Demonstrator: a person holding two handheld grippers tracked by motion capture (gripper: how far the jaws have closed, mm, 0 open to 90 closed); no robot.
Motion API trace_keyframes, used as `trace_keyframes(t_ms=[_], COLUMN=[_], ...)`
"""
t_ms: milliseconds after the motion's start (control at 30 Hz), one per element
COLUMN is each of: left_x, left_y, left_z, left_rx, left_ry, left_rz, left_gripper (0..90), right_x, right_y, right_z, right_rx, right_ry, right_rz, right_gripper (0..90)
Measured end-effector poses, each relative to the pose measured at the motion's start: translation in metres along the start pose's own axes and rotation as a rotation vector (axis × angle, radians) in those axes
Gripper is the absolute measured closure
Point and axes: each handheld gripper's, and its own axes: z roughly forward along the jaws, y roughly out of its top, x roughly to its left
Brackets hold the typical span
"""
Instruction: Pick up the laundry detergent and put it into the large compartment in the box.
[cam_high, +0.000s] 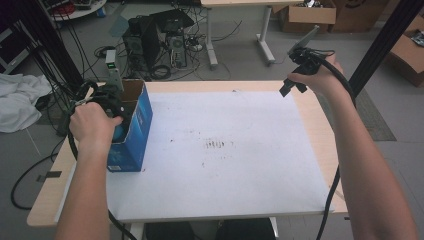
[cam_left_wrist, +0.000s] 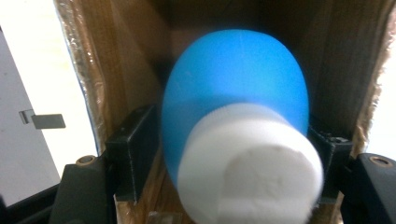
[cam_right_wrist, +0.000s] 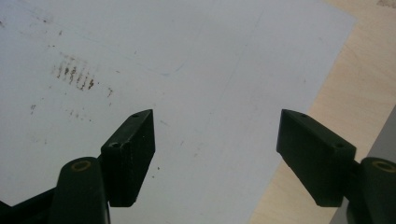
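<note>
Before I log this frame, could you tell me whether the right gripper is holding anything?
No, the right gripper has its jaws wide apart over the white sheet, with nothing between them.

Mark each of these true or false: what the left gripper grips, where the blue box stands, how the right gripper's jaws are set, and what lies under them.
1. The left gripper clamps a blue object with a white end. True.
2. The blue box stands at the table's right edge. False: it stands near the left edge.
3. The right gripper grips a cup. False: its jaws are apart, with nothing between.
4. A white sheet with dark smudges lies below the right gripper. True.
</note>
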Motion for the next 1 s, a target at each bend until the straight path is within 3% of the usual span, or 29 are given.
trace_keyframes(t_ms=[100, 733, 933, 1000], left_x=[-0.001, 0.000, 0.000, -0.003], left_y=[-0.001, -0.008, -0.013, -0.016], left_z=[-0.004, -0.028, -0.040, -0.050], left_rx=[-0.004, -0.032, -0.060, -0.085], left_ry=[0.016, 0.023, 0.018, 0.021], left_rz=[0.005, 0.018, 0.029, 0.046], left_gripper=[30.1, 24.8, 22.0, 20.8], right_x=[0.001, 0.003, 0.003, 0.004], right_y=[0.000, 0.001, 0.000, 0.000], right_z=[-0.001, -0.003, -0.004, -0.005], right_rx=[-0.002, -0.003, -0.006, -0.008], right_ry=[0.000, -0.001, -0.003, -0.003], right_rz=[0.001, -0.002, -0.003, 0.000], right_gripper=[28.3, 28.3, 28.3, 28.3])
